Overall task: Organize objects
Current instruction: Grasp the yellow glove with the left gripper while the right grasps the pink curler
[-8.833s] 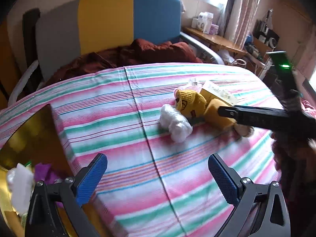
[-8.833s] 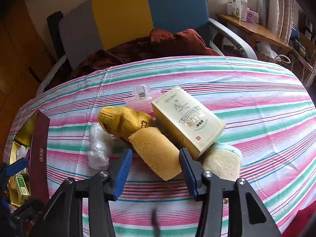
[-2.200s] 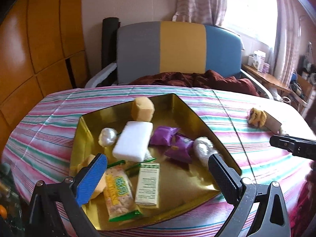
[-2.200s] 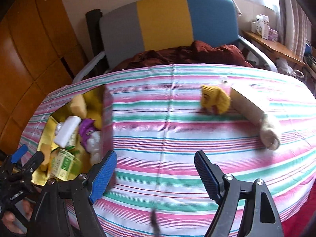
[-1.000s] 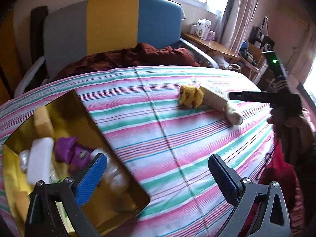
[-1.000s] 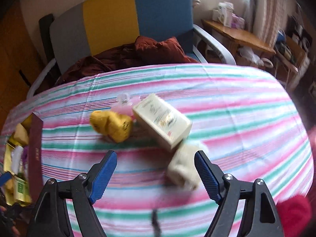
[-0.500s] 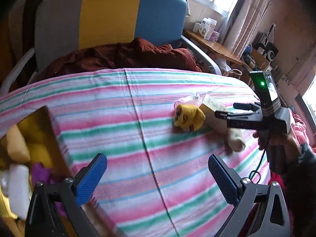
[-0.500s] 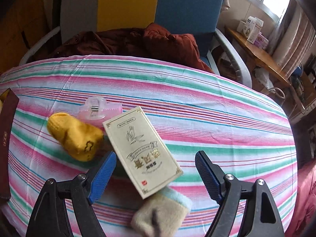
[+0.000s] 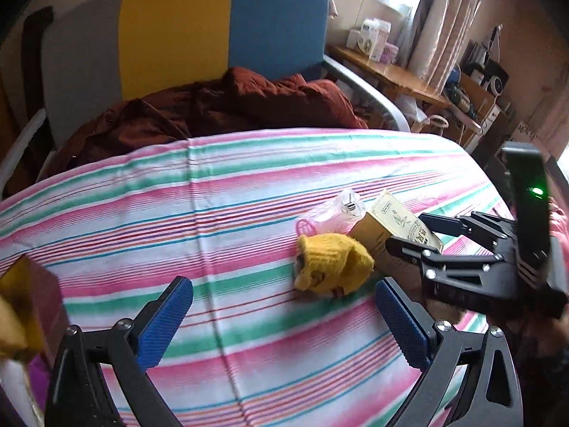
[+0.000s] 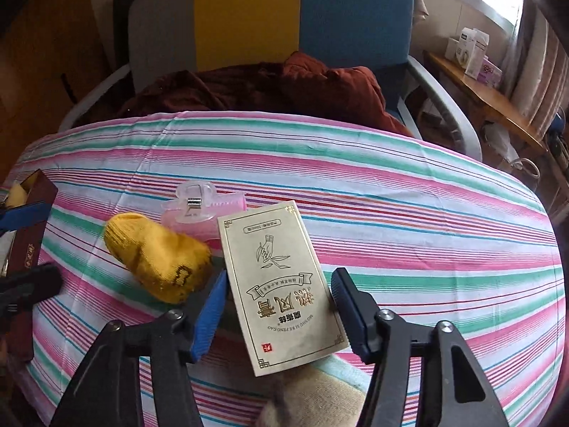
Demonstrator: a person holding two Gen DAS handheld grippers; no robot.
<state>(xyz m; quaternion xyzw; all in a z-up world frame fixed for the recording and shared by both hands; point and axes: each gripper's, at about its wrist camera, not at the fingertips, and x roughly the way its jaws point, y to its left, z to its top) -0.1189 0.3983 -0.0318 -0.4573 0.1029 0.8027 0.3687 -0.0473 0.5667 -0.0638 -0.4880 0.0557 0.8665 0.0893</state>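
Observation:
A beige printed box (image 10: pixel 274 277) lies on the striped tablecloth, its near end resting on a beige sock (image 10: pixel 320 395). My right gripper (image 10: pixel 279 299) straddles the box. Its jaws are closing, the pads close beside the box's long sides with a thin gap still showing on the right. A yellow sock (image 10: pixel 156 259) and a pink hair clip (image 10: pixel 202 208) lie just left of the box. In the left wrist view my left gripper (image 9: pixel 282 302) hangs open over bare cloth, short of the yellow sock (image 9: pixel 330 267). The right gripper (image 9: pixel 416 235) reaches over the box (image 9: pixel 370 238) from the right.
The gold-lined tray with a dark red wall (image 9: pixel 39 291) holds sorted items at the table's left edge. A chair (image 10: pixel 249 17) with a rust-coloured garment (image 10: pixel 284 85) stands behind the table. A wooden side table (image 10: pixel 490 103) is at the far right.
The left gripper has swung right, so the tray slid to the left edge of its view. The right gripper's jaws have narrowed around the beige box.

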